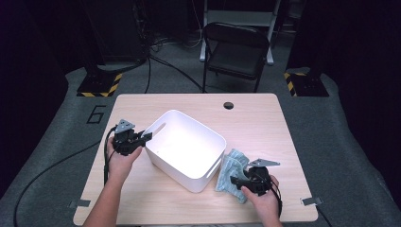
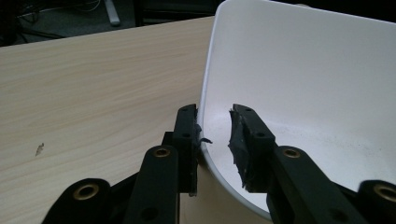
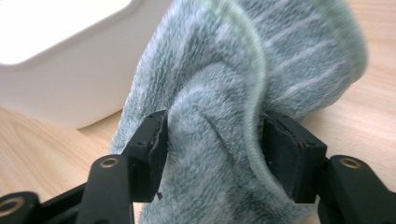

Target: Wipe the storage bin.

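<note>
A white plastic bin [image 1: 176, 163] stands tilted across the middle of the wooden table [image 1: 255, 118]. My left gripper [image 1: 147, 136] is at the bin's left corner. In the left gripper view the jaws of the left gripper [image 2: 212, 116] straddle the bin's rim [image 2: 205, 93]: one lies against the outside, the other stands a little clear inside. A grey-green striped fluffy cloth [image 1: 231, 163] lies crumpled by the bin's right corner. My right gripper [image 1: 235, 179] is at its near end. Its jaws [image 3: 212, 126] stand wide, with a loose fold of the cloth [image 3: 224, 93] between them.
The bin [image 3: 60, 70] is just left of the cloth, almost touching it. A round cable hole [image 1: 229, 105] sits near the table's far edge. A black folding chair [image 1: 236, 47] stands on the floor beyond the table. Cables trail off the table's left side.
</note>
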`<state>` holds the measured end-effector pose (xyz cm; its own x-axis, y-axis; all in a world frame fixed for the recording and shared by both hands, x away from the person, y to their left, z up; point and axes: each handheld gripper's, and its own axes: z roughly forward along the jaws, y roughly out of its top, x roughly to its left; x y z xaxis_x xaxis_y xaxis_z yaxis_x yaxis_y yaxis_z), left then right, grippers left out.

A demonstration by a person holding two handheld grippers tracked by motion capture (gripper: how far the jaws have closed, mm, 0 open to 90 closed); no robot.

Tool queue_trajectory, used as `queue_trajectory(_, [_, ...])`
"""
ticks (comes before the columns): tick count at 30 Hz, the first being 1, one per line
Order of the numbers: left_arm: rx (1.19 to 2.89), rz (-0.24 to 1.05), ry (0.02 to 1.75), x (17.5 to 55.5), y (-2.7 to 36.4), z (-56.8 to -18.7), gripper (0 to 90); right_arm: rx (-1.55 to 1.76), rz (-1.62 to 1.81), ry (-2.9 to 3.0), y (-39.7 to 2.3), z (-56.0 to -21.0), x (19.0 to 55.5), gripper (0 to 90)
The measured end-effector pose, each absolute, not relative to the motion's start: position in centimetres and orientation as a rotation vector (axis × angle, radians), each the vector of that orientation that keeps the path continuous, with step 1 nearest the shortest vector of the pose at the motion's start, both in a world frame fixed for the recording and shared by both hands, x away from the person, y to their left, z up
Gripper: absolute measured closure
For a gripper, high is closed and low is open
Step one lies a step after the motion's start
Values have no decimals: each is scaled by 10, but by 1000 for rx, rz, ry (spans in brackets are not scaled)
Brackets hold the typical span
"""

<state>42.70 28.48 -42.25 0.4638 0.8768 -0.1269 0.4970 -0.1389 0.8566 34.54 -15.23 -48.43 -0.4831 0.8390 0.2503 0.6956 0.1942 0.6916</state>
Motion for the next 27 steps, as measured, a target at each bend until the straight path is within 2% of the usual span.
queue_trajectory(11, [1795,535,1177,424,284,-422,743,1421,1258,2145,-154,-472,344,322])
queue_trajectory(17, [1780,544,1183,422,284,-423,742,1370,1209,2188,-143,-481,354,287])
queue_trajectory(27, [1797,544,1191,420,284,-422,747,1279,1113,2326,-126,-499,352,302])
